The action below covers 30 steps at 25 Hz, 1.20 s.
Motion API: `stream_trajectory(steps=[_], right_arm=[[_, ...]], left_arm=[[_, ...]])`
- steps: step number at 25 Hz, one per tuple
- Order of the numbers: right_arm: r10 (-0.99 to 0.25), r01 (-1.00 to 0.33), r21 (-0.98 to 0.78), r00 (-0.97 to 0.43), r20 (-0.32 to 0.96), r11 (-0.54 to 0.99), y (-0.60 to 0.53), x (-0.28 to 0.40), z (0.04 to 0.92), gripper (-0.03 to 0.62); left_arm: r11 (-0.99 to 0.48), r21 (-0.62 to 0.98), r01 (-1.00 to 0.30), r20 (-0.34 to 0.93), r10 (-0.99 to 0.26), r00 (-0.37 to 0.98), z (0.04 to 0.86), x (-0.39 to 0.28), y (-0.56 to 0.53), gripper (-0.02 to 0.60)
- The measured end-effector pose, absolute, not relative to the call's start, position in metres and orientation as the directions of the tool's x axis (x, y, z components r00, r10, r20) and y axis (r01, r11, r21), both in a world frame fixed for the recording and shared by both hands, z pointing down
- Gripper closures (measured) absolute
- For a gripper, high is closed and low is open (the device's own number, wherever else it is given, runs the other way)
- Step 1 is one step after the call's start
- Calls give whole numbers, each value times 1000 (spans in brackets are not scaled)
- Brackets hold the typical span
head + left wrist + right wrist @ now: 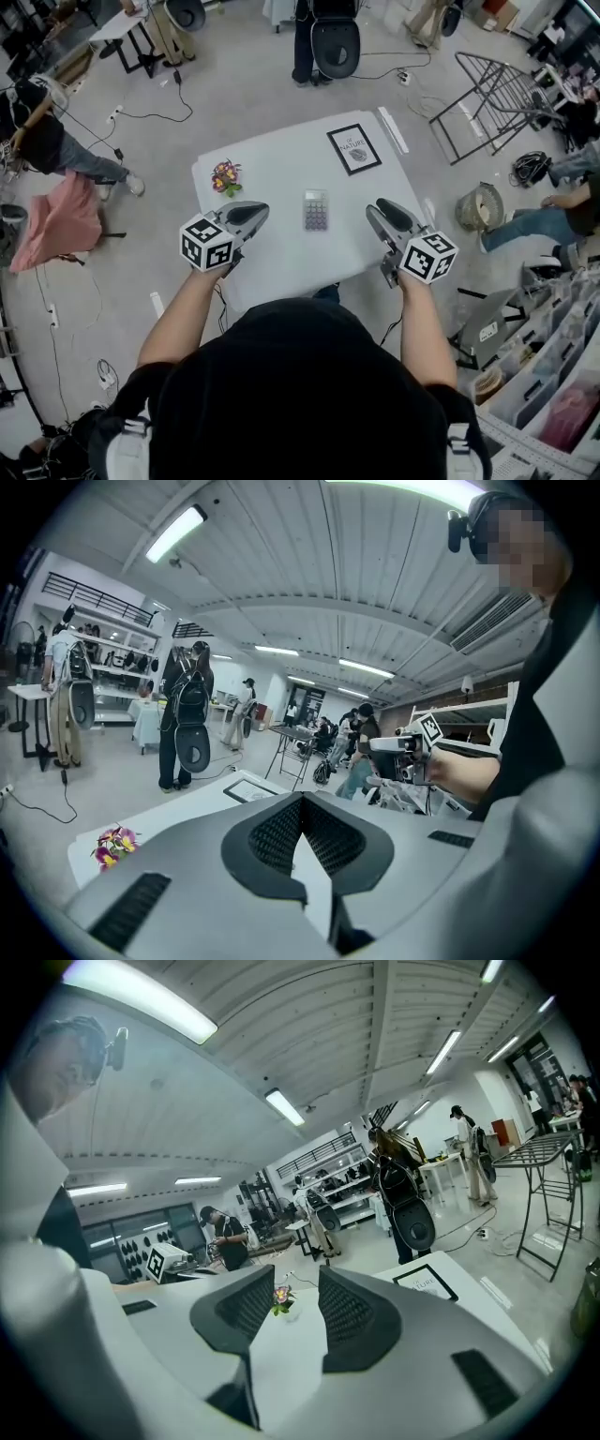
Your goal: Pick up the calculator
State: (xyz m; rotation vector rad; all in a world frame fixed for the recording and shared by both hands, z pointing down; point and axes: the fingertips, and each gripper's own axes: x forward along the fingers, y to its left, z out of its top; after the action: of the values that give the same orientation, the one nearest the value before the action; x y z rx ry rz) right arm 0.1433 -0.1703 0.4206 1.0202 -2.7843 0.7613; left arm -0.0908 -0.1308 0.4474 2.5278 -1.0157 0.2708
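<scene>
Calculator (316, 210): small, grey, rows of keys; flat on the white table (281, 164), between the two grippers
Left gripper (263, 210): jaw tips meeting, nothing held
Right gripper (374, 210): jaws apart, empty

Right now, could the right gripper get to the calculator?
Probably yes: the right gripper, jaws apart, hangs beside the calculator, with only bare table between them.

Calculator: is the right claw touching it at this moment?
Apart. The head view shows a strip of bare table between the calculator and the right claw, whose jaws stand open with nothing between them.
</scene>
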Motion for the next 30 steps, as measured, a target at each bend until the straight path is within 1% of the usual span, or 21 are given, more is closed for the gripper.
stream_trajectory(steps=[10, 18, 30], right_arm=[[-455, -519, -437, -854, 251, 734, -269, 149, 423, 434], [-360, -440, -460, -897, 256, 771, -331, 142, 428, 434], [-245, -356, -475, -928, 281, 805, -402, 122, 448, 434]], left_arm=[[-530, 315, -788, 337, -713, 614, 453, -74, -186, 565], [-421, 326, -846, 365, -770, 523, 457, -75, -214, 565], [-284, 352, -892, 396, -818, 417, 480, -81, -239, 565]])
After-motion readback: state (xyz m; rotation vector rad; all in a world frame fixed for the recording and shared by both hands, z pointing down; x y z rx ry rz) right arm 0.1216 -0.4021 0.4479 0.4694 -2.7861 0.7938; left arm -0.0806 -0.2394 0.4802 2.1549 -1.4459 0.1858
